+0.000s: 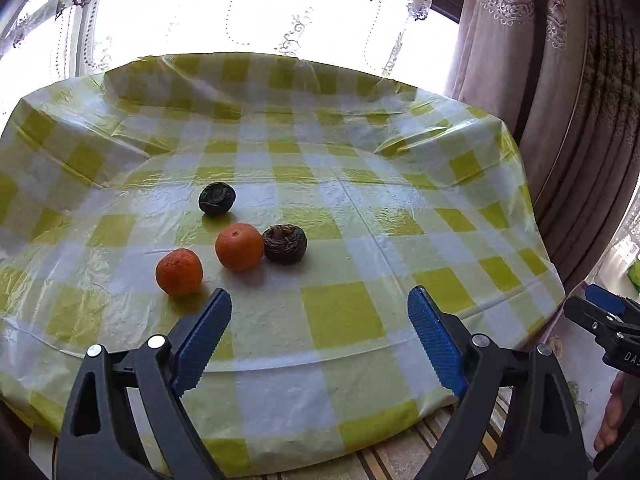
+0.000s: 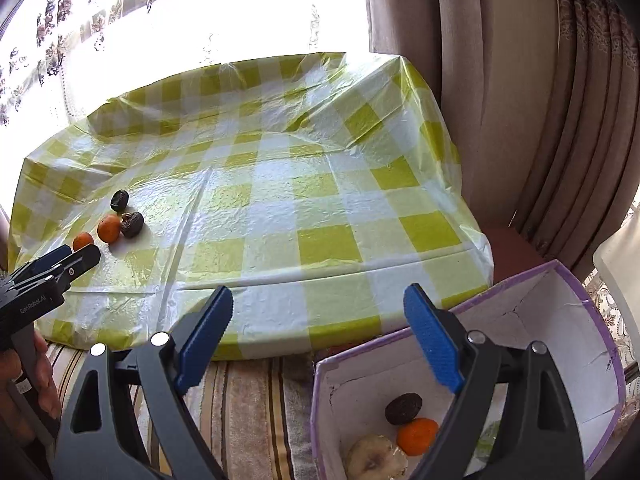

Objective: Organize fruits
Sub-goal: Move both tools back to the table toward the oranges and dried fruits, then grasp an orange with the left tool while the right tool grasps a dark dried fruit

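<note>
Fruits lie on a table under a green-and-white checked plastic cloth, four of them, all ahead of the left tongs and off toward their left finger. Left wrist view: nearest is a small orange, just beyond the left fingertip and apart from it; a second orange sits farther on, touching a dark wrinkled fruit on its right; another dark fruit lies beyond those, apart. Left tongs stand released, blue pads wide, only bare cloth between them. Right tongs show at the right edge, past the table corner, with part of a hand below. Sheer curtain and bright window behind the table; heavy drapes to the right. Right wrist view: right tongs also released, nothing between the pads, hanging over the near table edge. Below their right finger, off the table, a purple-edged white box holds a dark fruit, an orange touching it, and a pale round piece, partly hidden by the finger. Same four fruits far off to the left, the left tongs' tips just beside the nearest orange. Striped fabric beneath, between table and box.
</note>
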`<state>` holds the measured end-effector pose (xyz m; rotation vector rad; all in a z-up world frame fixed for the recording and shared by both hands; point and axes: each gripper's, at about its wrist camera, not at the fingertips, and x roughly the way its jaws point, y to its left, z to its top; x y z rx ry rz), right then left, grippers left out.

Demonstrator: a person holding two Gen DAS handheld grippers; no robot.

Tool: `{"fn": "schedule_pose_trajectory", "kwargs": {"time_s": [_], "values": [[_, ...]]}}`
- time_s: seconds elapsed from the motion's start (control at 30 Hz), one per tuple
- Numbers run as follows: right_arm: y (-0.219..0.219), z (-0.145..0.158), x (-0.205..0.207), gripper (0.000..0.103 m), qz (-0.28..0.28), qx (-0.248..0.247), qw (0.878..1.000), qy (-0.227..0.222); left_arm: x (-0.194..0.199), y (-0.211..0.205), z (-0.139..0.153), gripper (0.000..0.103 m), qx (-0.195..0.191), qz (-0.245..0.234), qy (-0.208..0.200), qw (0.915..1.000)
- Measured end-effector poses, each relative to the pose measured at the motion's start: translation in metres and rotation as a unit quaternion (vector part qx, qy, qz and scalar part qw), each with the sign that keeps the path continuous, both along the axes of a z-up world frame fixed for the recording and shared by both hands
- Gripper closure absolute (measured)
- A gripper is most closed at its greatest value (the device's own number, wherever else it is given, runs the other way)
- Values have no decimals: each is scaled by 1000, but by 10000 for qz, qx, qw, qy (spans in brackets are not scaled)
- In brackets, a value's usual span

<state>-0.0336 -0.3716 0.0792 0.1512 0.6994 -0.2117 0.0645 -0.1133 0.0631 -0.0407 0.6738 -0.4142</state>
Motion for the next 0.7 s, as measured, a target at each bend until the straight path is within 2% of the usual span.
{"fn": "schedule_pose_trajectory", "kwargs": {"time_s": [0.33,0.5,0.7], "values": [[60,0,51,16,707,62,9975,-63,44,79,-13,26,-644,788,438,9938],[90,-7,78,16,1036,-21,9946,-45,62,90,-29,33,-858,817,773,9899],[117,-19,109,16,1253,7,9921,80,73,87,-38,37,-825,832,875,9892]]}}
